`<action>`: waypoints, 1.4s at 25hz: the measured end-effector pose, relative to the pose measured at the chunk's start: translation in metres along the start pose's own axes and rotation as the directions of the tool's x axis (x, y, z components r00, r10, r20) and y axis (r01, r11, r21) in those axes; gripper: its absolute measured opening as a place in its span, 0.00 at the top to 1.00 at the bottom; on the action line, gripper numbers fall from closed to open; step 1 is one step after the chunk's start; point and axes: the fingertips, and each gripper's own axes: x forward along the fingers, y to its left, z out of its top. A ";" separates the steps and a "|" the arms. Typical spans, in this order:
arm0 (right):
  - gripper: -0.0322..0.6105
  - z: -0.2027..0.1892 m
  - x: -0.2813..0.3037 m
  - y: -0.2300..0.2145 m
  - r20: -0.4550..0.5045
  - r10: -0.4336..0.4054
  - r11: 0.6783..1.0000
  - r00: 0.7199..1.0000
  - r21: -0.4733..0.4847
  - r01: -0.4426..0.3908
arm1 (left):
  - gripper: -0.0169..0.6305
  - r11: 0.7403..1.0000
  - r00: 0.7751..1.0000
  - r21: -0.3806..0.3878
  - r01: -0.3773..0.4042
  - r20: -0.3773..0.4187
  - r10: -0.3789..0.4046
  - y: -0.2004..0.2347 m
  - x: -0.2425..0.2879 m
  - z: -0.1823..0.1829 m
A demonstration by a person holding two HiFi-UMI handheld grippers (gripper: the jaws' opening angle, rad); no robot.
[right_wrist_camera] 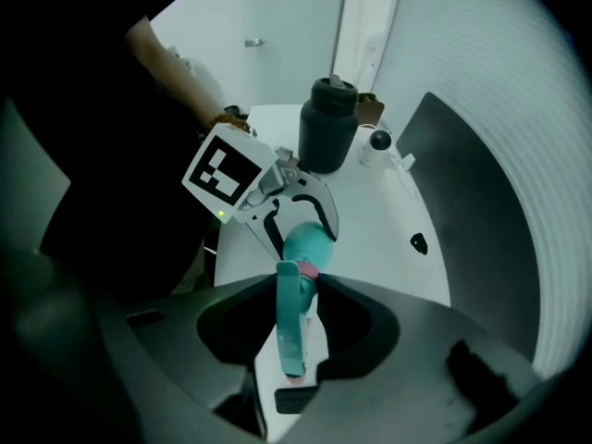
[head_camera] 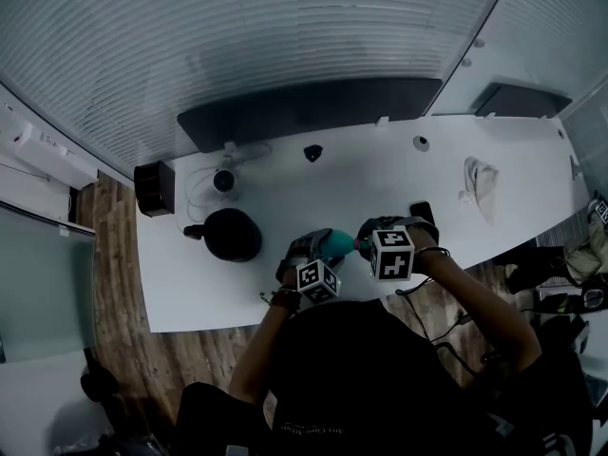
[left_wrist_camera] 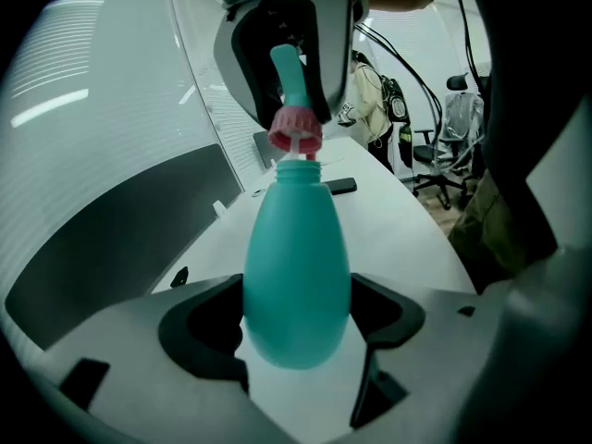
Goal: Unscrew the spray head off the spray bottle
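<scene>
Spray bottle (left_wrist_camera: 296, 276), teal and egg-shaped, held up over the near edge of the white worktop (head_camera: 380, 183), close to the person's chest. Left gripper (left_wrist_camera: 296, 336) pinches the bottle's fat lower body, jaws pressed on both sides. Right gripper (right_wrist_camera: 294, 289) is clamped on the spray head (right_wrist_camera: 289, 326), a teal head with a pink collar (left_wrist_camera: 296, 129). The collar sits just above the bottle's mouth, and a thin pale stem shows between them. The two grippers sit close together, nose to nose. Around them: a black jug (head_camera: 231, 234) with a lid stands on the worktop near the left gripper, on its left in the head view. A small white round camera (head_camera: 224, 180) with a cable sits behind the jug. A black box (head_camera: 155, 188) is at the worktop's left end. A dark phone (head_camera: 422, 213) lies flat just beyond the right gripper. A crumpled pale cloth (head_camera: 480, 186) lies well off to the right. A small black piece (head_camera: 313, 152) and a small round piece (head_camera: 421, 143) sit near the far edge, and a long dark panel (head_camera: 304, 107) runs behind it. Office chairs (left_wrist_camera: 444, 146) stand past the worktop's end. Writing: each gripper's cube (head_camera: 391, 253) carries black-and-white square markers. Faint print on the person's black shirt (head_camera: 309, 428) is too small to read.
</scene>
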 end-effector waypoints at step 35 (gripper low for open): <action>0.60 -0.005 -0.082 -0.062 0.661 -0.472 0.798 0.583 0.601 -0.035 | 0.41 0.931 0.982 -0.354 0.096 0.188 -0.030 -0.015 -0.014 -0.065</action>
